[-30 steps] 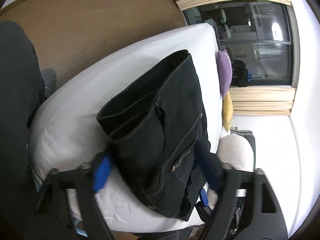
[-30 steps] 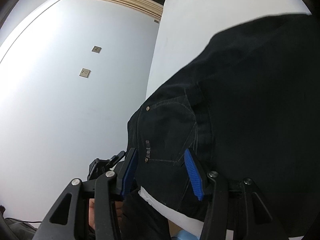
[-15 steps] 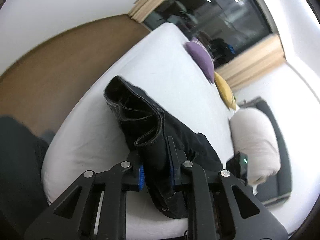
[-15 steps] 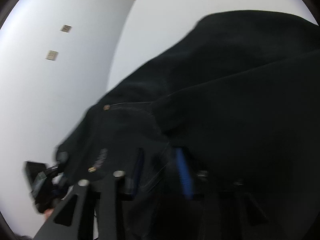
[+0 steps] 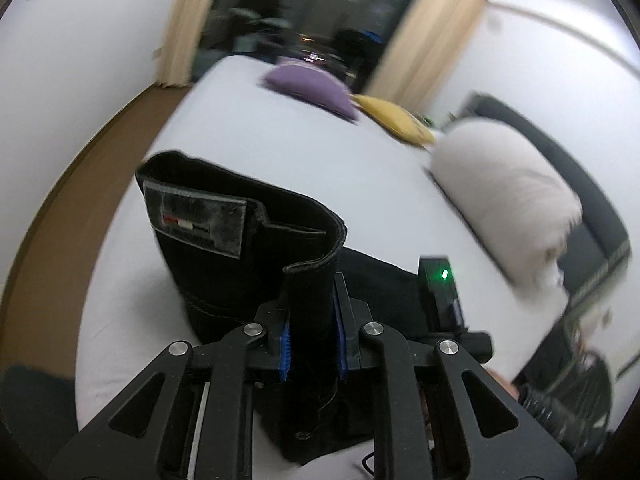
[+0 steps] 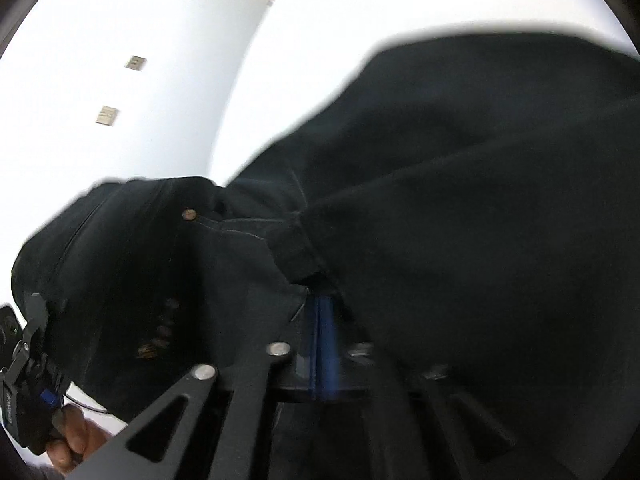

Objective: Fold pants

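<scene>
**Left wrist view.** L. gripper (image 5: 312,340): jaws had just closed and were clamped on a vertical fold of the black pants (image 5: 240,272), with a blue pad pressed to each side of the cloth. The gripped fold stood upright between the pads. Behind it the waistband curved up and to the left, raised off the bed (image 5: 260,140). A grey label patch (image 5: 196,216) with a red-and-white mark faced the camera. The rest of the garment lay on the white sheet at the near edge of the bed, below and to the right of the jaws. Just right of the pants was a black unit with a green light (image 5: 440,292). Farther up the bed lay a purple cushion (image 5: 308,84), with a yellow cushion (image 5: 392,116) touching it, and a white pillow (image 5: 504,184) at right. A dark window (image 5: 312,20) with beige curtains (image 5: 188,28) stood behind; brown floor (image 5: 80,184) showed at left.

**Right wrist view.** R. gripper (image 6: 324,344): jaws had just been opening. Only a narrow dark slit showed between the blue pads. The tips were buried under pants cloth, so it could not be told whether they pinched it. Dark fabric draped over the r. finger and filled most of the frame. A brass rivet (image 6: 189,214) and pocket stitching sat up and to the left of the jaws. At lower left a hand (image 6: 68,444) held a black device. Beyond were the white sheet and a white wall with two small plates (image 6: 107,115).
</scene>
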The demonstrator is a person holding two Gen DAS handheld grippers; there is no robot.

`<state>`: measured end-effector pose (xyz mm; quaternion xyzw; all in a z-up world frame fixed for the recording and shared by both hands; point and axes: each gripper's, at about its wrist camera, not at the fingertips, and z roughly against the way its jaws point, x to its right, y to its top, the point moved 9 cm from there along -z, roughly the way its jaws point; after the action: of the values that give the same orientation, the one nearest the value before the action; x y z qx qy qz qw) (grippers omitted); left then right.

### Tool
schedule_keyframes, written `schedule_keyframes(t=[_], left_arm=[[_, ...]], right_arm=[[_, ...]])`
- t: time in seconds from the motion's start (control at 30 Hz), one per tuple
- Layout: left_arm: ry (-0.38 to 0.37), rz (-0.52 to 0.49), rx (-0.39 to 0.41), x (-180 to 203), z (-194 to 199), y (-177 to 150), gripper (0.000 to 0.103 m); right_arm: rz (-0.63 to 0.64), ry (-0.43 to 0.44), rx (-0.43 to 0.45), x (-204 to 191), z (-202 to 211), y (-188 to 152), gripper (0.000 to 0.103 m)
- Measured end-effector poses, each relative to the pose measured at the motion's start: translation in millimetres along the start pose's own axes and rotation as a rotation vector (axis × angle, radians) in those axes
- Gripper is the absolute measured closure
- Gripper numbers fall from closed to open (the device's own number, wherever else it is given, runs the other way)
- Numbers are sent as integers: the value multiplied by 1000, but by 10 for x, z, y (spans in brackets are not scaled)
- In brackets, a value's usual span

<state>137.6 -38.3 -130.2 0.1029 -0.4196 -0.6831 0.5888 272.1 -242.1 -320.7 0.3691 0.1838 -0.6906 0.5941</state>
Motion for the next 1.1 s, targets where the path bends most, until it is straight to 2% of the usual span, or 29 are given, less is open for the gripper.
schedule_keyframes(t=[0.03,0.07,0.13,0.23,0.33,0.5,0.53,0.57,0.6,0.63,0.67,0.8,0.97,1.1], left_arm=[[-7,-40,-12,151,-47,-13,88],[-16,-77,-24,300,-121,-31,88],[-33,-148,-59,604,-307,-112,88],[-46,-239,-116,969,-596,-296,88],[-40,-334,-160,1251,-881,-507,88],[-36,-464,-217,1493,-1087,-879,88],[-37,-487,-227,1530,-1110,-971,88],[-42,-509,-237,1591,-1114,-1047,88],[-47,-527,-246,1669,-1121,-1125,88],[-51,-540,-254,1745,-1166,-1177,88],[-54,-548,-262,1766,-1197,-1212,88],[-74,-571,-286,1906,-1255,-1346,88],[-100,-618,-313,2169,-1444,-1464,88],[-112,-640,-318,2402,-1568,-1547,88]], right_arm=[[-16,49,48,26,179,57,32],[-38,104,92,32,337,93,21],[-73,208,152,78,688,170,21],[-101,355,183,138,1068,228,12],[-102,372,191,240,1213,256,6],[-90,348,107,333,995,233,7],[-85,341,98,352,939,242,14],[-77,324,91,375,896,253,31],[-73,299,78,409,867,346,40],[-74,281,66,445,852,341,54],[-77,264,69,487,853,338,61],[-111,207,87,718,934,275,64],[-79,110,94,899,1066,243,81],[-82,95,108,1026,1174,336,84]])
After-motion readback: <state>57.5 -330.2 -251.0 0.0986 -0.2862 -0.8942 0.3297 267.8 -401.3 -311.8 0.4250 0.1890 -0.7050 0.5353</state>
